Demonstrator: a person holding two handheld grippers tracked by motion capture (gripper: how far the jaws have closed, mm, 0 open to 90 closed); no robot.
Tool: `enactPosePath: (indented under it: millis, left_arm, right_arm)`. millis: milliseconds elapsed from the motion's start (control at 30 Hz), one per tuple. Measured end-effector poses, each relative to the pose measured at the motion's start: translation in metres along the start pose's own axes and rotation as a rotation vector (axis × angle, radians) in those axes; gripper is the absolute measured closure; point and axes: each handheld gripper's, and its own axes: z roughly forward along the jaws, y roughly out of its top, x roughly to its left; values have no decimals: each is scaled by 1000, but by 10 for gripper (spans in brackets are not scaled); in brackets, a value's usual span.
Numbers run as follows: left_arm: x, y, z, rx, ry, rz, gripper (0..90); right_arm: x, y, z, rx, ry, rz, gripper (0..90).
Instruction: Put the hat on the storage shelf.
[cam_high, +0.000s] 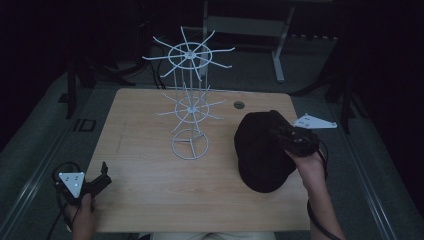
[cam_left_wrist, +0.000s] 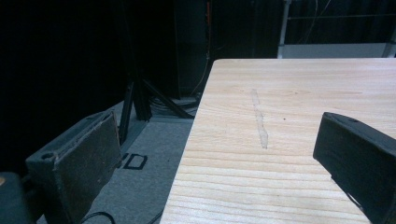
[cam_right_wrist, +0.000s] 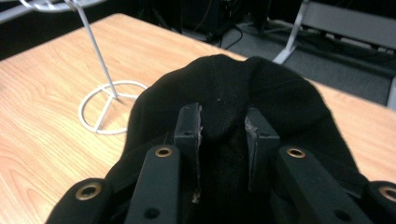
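Note:
A black knit cap (cam_high: 260, 150) hangs above the right side of the wooden table (cam_high: 145, 170), held by my right gripper (cam_high: 285, 136). In the right gripper view both pads (cam_right_wrist: 192, 126) pinch a fold of the cap (cam_right_wrist: 224, 93), so that gripper (cam_right_wrist: 223, 125) is shut on it. A white wire display stand (cam_high: 190, 100) with two tiers of radiating hooks rises from a ring base at the table's middle; its base (cam_right_wrist: 105, 105) lies left of the cap. My left gripper (cam_high: 102, 180) rests at the table's front left corner, jaws wide apart with nothing between them (cam_left_wrist: 210, 158).
A pale streak (cam_left_wrist: 259, 119) marks the tabletop ahead of the left gripper. A cable hole (cam_high: 239, 105) sits near the table's far edge. Beyond the table stand a white desk frame (cam_high: 277, 45) and dark tripod legs (cam_high: 75, 85) on grey floor.

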Motion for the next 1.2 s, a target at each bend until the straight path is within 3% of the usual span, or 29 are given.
enactPosePath:
  millis: [333,600,867,1200]
  left_arm:
    - [0,0,0,0,-1,0,13]
    - [0,0,0,0,0,3,13]
    - [0,0,0,2,1,4,13]
    - [0,0,0,1,-1,3,13]
  right_arm:
    - [6,42,-32,-102,1,-62,715]
    - [18,79,-73,-214,33,-121,715]
    - [36,117,-109,-297,58,-216,714]
    - [70,166,-133,-380,73,-329,714]
